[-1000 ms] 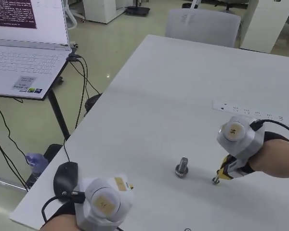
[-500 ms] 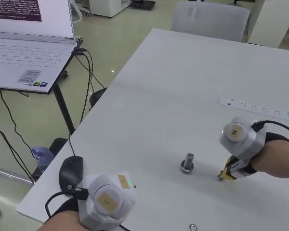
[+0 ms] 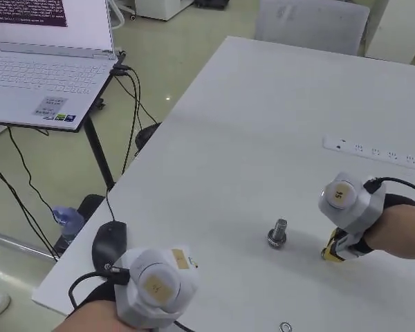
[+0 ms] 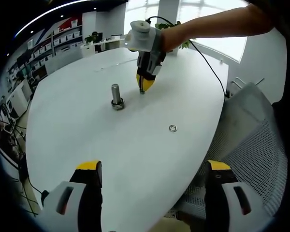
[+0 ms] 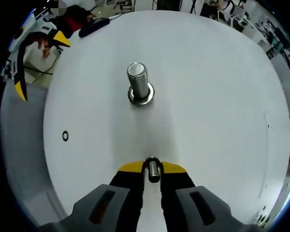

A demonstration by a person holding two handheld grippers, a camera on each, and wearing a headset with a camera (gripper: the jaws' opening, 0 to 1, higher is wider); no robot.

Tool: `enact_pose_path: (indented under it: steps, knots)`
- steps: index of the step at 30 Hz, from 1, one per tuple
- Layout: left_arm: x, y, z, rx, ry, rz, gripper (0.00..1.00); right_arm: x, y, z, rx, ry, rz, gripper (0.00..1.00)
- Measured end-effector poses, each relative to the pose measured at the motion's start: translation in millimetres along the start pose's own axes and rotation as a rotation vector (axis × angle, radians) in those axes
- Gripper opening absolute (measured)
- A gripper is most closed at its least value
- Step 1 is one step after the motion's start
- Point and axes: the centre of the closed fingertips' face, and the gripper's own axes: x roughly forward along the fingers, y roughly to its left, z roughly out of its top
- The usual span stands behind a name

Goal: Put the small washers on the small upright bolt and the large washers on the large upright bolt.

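Head view: large bolt (image 3: 277, 232) upright, right gripper (image 3: 331, 253) at its 3 o'clock.
Left gripper view: left gripper (image 4: 153, 166) wide, empty; loose washer (image 4: 172, 128) at 1 o'clock, probably light and slick, so pinch its rim.
Right gripper view: jaws narrow around small bolt (image 5: 153, 170).

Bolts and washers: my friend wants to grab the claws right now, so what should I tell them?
Left claw: open, holding nothing, low over the near edge of the table.
Right claw: shut on the small bolt, which stands upright.
Large bolt: upright, beside the right claw. There is a ring at its base, and I cannot tell if that is a washer or the bolt's own head.
One loose washer lies flat on the table, between the two claws.
Left to do: pick up that washer and put it on the matching bolt. Its size is hard to judge from here.
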Motion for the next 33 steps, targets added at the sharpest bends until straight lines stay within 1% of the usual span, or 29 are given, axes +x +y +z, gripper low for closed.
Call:
enact_pose_path:
  steps: [5, 10, 15, 20, 22, 26, 33]
  knots:
    - [0.4, -0.6, -1.2, 0.0, 0.004, -0.006, 0.87, 0.1, 0.2, 1.2, -0.009, 0.003, -0.007, 0.13]
    - [1.7, -0.6, 0.6, 0.001, 0.002, -0.012, 0.86, -0.4, 1.0, 1.8, -0.02, 0.009, -0.013, 0.13]
    - [2.1, 0.9, 2.1, 0.003, 0.0, -0.011, 0.86, -0.3, 0.8, 2.5, -0.018, 0.007, -0.014, 0.13]
    - [2.8, -1.0, 0.7, -0.003, 0.001, -0.02, 0.86, 0.0, 1.0, 2.9, -0.006, 0.004, -0.01, 0.14]
    - [4.1, -1.1, -0.7, 0.002, 0.006, -0.02, 0.86, 0.1, 1.5, 2.2, -0.015, 0.009, -0.011, 0.14]
    - [4.1, -3.0, 1.4, 0.002, 0.001, -0.021, 0.86, 0.7, 1.9, 1.1, -0.009, 0.009, -0.01, 0.19]
    - [2.9, -2.8, 1.6, 0.002, 0.0, -0.017, 0.85, -2.6, 1.1, 3.3, -0.002, -0.012, -0.012, 0.21]
